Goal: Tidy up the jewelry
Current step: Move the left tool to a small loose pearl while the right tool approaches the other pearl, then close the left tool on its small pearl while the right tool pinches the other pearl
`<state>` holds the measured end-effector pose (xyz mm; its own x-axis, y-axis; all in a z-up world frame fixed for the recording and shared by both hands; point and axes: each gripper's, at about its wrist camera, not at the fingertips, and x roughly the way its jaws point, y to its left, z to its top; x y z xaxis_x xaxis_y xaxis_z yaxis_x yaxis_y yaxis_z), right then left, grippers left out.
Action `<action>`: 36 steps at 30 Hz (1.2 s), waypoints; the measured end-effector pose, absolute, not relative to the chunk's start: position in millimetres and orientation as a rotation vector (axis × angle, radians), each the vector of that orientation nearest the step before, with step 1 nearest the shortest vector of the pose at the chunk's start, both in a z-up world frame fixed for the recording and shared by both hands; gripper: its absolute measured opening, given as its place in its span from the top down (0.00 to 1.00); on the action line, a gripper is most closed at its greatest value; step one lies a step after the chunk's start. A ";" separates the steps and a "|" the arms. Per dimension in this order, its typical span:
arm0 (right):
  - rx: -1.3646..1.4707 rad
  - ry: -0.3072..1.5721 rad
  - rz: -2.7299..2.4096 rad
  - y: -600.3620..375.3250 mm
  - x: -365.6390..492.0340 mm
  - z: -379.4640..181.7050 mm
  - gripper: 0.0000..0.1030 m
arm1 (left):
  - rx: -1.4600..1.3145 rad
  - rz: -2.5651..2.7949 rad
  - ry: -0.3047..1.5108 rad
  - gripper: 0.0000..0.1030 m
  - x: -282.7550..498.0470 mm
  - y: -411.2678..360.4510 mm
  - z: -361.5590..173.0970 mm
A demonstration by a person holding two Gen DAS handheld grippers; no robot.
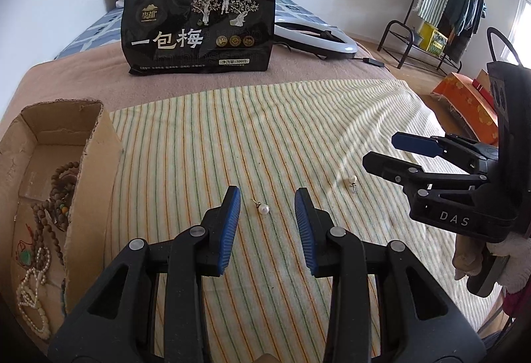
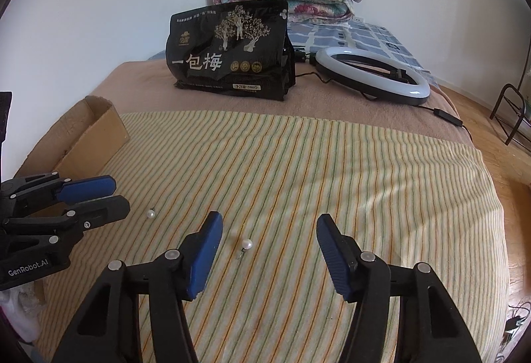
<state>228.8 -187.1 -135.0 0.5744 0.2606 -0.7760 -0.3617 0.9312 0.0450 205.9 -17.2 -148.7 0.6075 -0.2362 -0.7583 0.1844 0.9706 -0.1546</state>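
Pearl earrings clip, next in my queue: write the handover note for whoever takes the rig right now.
Left claw: open, empty, lined up on the near pearl earring, which lies on the striped cloth between the fingers, untouched.
Right claw: open, empty, framing the second pearl earring, also loose on the cloth.
Done: bead strings and a pearl strand already lie in the cardboard box at the left.
Left: grip each earring and, presumably, drop both in the box.
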 end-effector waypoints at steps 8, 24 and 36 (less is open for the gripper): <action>-0.133 0.913 0.368 -186.0 229.5 -157.2 0.53 | -0.063 -0.241 0.909 0.67 213.8 -24.1 -171.2; -0.172 0.922 0.386 -179.8 228.0 -168.8 0.79 | -0.029 -0.218 0.928 0.77 216.8 -29.4 -190.0; -0.162 0.907 0.388 -178.6 224.1 -164.4 0.94 | -0.039 -0.210 0.927 0.92 216.1 -26.7 -187.2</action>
<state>224.1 -178.6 -164.4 0.5525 0.2587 -0.7923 -0.3942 0.9187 0.0251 216.1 -26.7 -187.2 0.5813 -0.1968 -0.7895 0.1634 0.9788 -0.1237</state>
